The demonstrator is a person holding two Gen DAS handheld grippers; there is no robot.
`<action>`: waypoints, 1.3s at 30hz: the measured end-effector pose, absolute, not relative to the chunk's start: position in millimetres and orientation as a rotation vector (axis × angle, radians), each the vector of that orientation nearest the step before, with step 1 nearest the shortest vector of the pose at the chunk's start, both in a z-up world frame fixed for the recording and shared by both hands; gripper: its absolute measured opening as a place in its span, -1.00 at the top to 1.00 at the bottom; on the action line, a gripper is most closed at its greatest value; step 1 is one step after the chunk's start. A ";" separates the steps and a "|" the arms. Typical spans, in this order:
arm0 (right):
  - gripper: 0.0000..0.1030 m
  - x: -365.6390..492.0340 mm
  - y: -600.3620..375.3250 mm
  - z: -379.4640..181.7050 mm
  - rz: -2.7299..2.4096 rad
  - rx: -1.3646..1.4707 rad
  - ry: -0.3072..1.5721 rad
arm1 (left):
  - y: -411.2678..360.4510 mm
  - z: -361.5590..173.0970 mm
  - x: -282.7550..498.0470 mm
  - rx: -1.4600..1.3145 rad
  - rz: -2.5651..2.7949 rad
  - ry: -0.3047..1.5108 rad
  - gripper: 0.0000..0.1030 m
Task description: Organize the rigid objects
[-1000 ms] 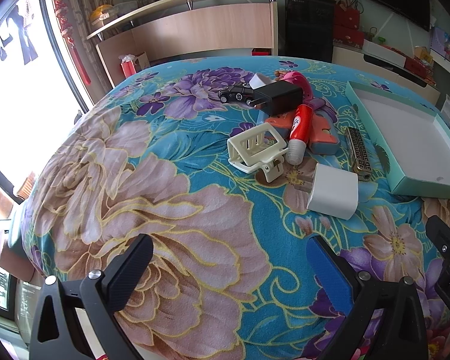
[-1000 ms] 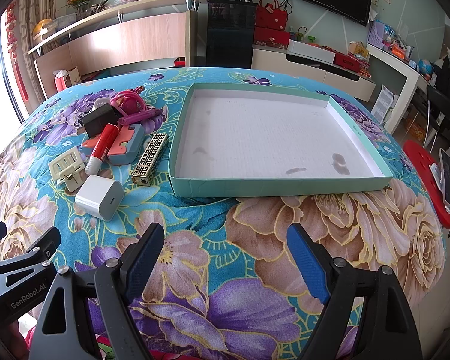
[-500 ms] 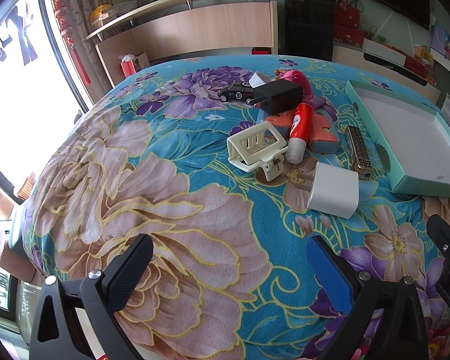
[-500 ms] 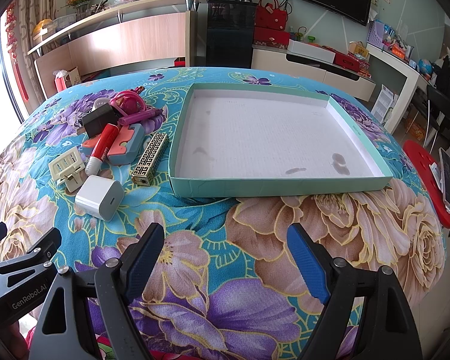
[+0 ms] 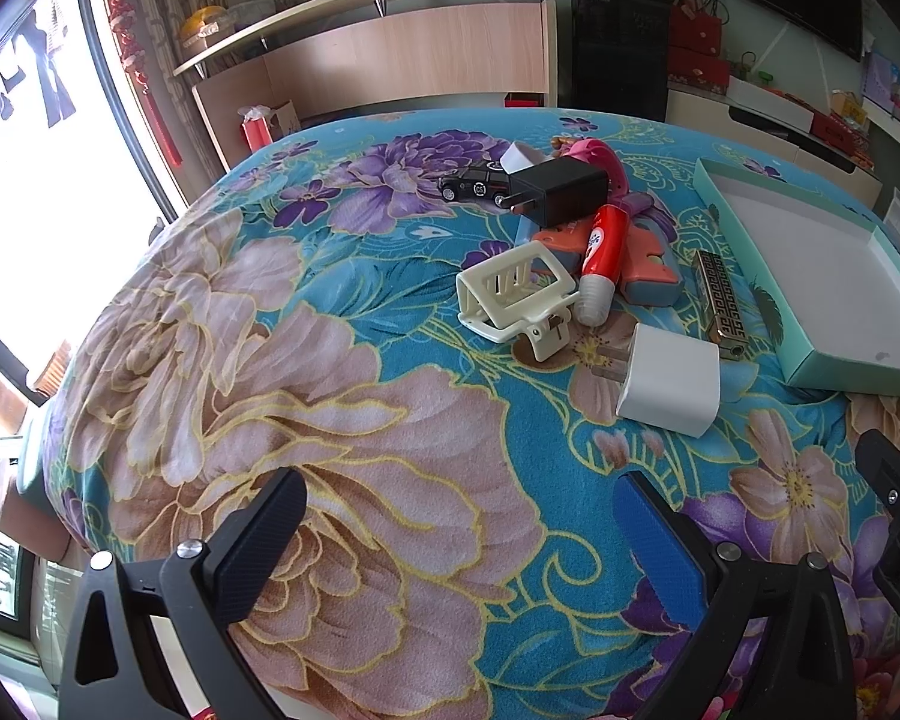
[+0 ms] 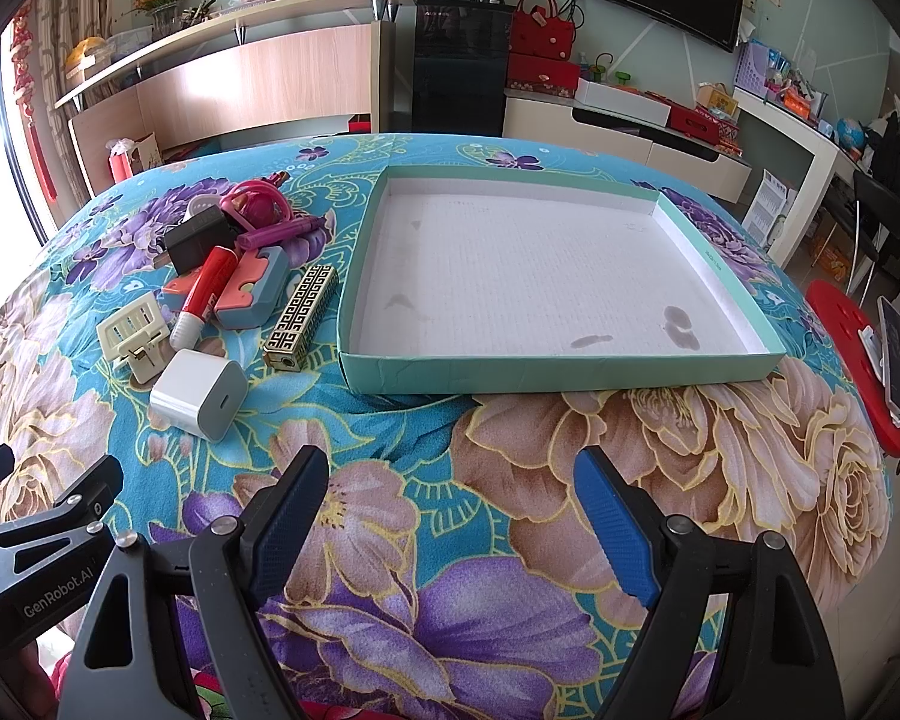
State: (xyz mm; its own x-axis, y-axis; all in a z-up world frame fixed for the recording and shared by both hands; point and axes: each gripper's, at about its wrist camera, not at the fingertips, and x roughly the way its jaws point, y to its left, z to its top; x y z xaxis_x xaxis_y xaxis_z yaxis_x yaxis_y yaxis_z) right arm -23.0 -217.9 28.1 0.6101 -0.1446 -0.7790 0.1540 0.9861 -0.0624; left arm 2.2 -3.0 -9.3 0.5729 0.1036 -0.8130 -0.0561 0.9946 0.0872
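A pile of small objects lies on the floral tablecloth: a white charger cube, a cream hair clip, a red tube, a black charger, a toy car and a gold patterned lighter. An empty teal tray lies to their right. My left gripper is open and empty, short of the pile. My right gripper is open and empty, short of the tray's near wall.
A pink toy and an orange-blue block lie in the pile. The table edge drops off at left. A red stool with a phone stands at right. Shelves and cabinets stand behind.
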 end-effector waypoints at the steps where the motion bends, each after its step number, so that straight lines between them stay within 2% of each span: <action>1: -0.64 -23.0 -217.8 28.4 -0.172 0.012 0.899 | -2.5 -10.0 2.9 0.049 0.096 0.960 -1.00; 14: -0.64 -5.6 -184.6 35.9 -0.026 0.042 0.914 | 39.2 -0.2 24.6 -0.100 0.091 0.995 -1.00; 24: -0.64 28.8 -142.5 14.7 0.090 0.006 1.006 | 59.7 -7.4 48.1 -0.110 0.059 1.012 -0.98; 39: -0.64 60.5 -130.1 -12.1 0.124 0.006 1.068 | 68.0 -16.4 65.5 -0.132 -0.046 1.030 -0.98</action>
